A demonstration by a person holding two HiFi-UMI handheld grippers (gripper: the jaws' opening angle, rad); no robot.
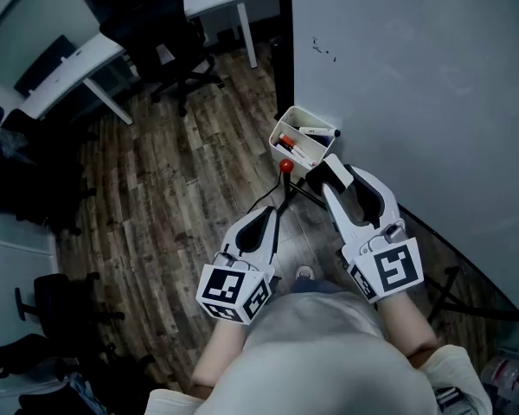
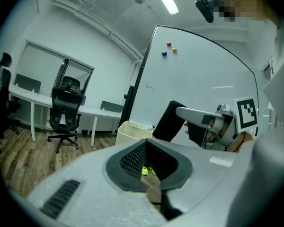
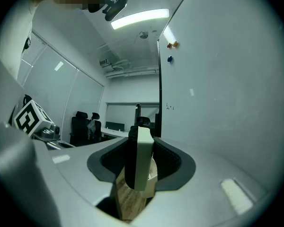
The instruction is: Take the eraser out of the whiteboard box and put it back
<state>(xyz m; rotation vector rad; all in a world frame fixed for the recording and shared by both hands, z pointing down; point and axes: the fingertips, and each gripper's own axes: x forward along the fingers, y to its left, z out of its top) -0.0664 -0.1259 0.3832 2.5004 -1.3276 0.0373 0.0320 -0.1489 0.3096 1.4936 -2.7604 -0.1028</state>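
The white whiteboard box (image 1: 287,131) hangs at the whiteboard's lower edge with several markers in it; the left gripper view shows the box (image 2: 131,132) too. My right gripper (image 1: 331,174) is shut on the eraser (image 1: 338,175), a block with a black side and a white side, just in front of the box. In the right gripper view the eraser (image 3: 141,157) stands upright between the jaws. From the left gripper view, its black side (image 2: 168,121) shows to the right of the box. My left gripper (image 1: 261,225) hangs lower and to the left, jaws together and empty.
The whiteboard (image 1: 415,76) fills the right side, with small magnets (image 2: 169,45) high on it. Its black stand legs and a red knob (image 1: 285,165) sit below the box. Beyond, on the wooden floor, stand an office chair (image 1: 169,41) and white desks (image 1: 69,67).
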